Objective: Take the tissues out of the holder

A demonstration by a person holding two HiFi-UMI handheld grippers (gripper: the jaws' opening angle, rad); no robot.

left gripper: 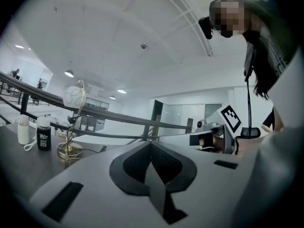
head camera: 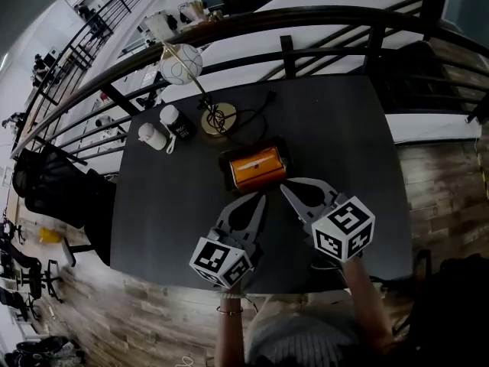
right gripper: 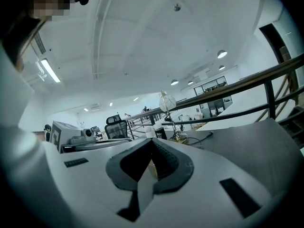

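surface: dark matte table (head camera: 336, 144) on a mezzanine, hard against a dark curved metal railing (head camera: 306, 17). wood-plank floor (head camera: 435, 182) around it, open office on the level below, white ceiling with strip and spot lights in both gripper views. black office chair (head camera: 53, 186) off the table's left edge.

on the table, far side: lamp (head camera: 182, 63) with a white globe shade and brass base, its cable (head camera: 256, 109) looping to the right. left of the base, a black bottle (head camera: 177, 121) with a white cap, and a white bottle (head camera: 152, 135) just beside it.

writing: the black bottle carries a white label, too small to read. only other print is the black-and-white square markers on the gripper cubes.

task item: holder (head camera: 226, 173) sits mid-table, dark tray with an orange pack (head camera: 257, 168) lying in it.

left gripper (head camera: 261, 199): above the table, tip near the holder's near edge, pads pressed together, nothing between them.

right gripper (head camera: 284, 189): tip just beside the holder's near right corner, pads pressed together. thin tan sliver shows in the slit behind the pads; can't tell if it's pinched or just background.
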